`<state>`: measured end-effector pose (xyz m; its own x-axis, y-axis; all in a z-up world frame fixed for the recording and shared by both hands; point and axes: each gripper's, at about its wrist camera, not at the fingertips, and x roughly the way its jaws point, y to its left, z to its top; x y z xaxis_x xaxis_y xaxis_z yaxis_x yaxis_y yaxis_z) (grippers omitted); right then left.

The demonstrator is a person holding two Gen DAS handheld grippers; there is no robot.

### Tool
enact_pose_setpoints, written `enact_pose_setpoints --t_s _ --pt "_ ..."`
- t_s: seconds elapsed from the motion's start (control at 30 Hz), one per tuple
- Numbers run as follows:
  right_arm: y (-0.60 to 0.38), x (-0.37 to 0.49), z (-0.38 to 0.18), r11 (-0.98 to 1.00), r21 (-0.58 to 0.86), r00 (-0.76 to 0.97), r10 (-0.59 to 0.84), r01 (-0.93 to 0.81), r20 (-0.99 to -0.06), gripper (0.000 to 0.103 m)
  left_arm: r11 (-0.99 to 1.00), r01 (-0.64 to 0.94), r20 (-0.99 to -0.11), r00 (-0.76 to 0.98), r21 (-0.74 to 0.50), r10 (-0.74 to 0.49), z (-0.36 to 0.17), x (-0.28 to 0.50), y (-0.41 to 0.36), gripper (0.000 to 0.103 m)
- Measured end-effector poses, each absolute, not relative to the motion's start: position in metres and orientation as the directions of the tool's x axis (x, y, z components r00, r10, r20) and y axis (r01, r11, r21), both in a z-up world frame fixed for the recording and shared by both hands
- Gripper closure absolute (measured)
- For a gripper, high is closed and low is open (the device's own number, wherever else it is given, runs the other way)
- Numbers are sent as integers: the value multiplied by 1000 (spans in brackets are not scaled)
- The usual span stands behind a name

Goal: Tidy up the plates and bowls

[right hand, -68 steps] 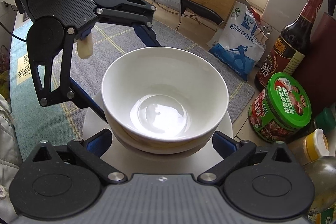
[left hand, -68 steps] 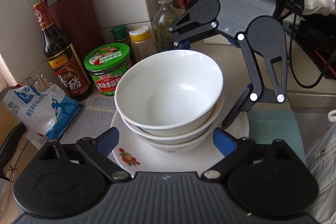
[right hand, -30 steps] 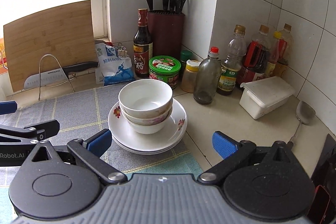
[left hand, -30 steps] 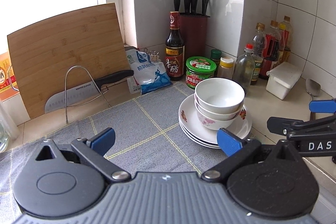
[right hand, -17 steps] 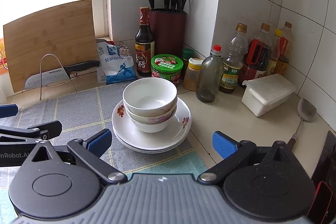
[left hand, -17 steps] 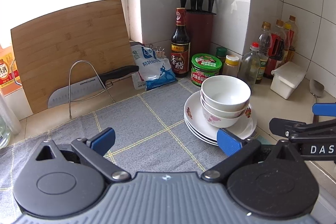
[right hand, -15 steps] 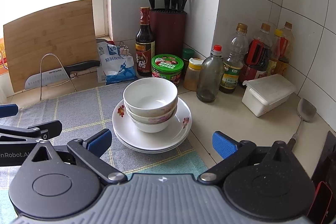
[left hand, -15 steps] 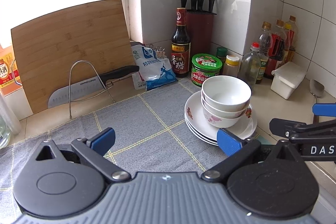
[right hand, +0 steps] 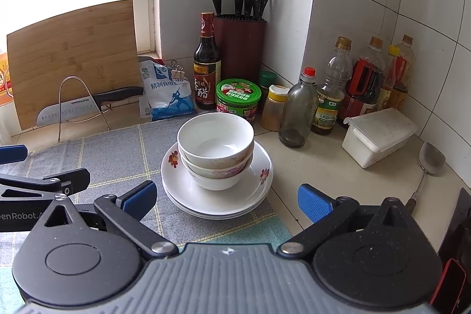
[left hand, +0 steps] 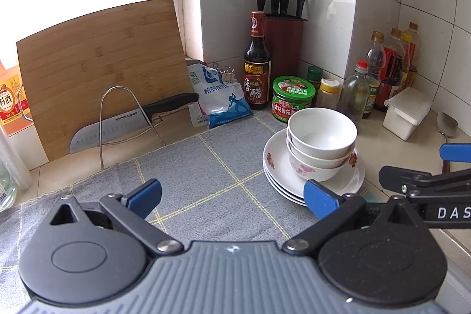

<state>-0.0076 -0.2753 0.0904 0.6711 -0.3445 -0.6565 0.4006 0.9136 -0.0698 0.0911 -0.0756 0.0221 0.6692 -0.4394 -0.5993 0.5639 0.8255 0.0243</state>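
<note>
Three white bowls (right hand: 216, 147) sit nested on a stack of white flowered plates (right hand: 259, 181) at the right edge of the grey mat. The stack also shows in the left wrist view, bowls (left hand: 321, 140) on plates (left hand: 273, 167). My left gripper (left hand: 232, 197) is open and empty, held back from the stack, to its left. My right gripper (right hand: 226, 200) is open and empty, held back in front of the stack. Each gripper's arm shows at the edge of the other's view.
Behind the stack stand a green-lidded jar (right hand: 238, 99), a vinegar bottle (right hand: 207, 69), a knife block (right hand: 240, 61) and several oil bottles (right hand: 332, 96). A white box (right hand: 379, 136) and a metal spoon (right hand: 429, 164) lie right. A cutting board (left hand: 100, 64) and knife rack (left hand: 117, 119) stand left.
Both grippers have pulled well back from the bowl stack, which they flanked closely 2.3 s ago. In the last half second nothing has visibly moved.
</note>
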Motion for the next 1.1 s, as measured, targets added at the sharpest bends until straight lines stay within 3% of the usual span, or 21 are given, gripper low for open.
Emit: enact_pose_setpoints --t_s 1.1 --pt "-277 -4 90 913 -79 668 -349 399 -657 0 826 563 -604 668 28 -435 21 92 -80 1"
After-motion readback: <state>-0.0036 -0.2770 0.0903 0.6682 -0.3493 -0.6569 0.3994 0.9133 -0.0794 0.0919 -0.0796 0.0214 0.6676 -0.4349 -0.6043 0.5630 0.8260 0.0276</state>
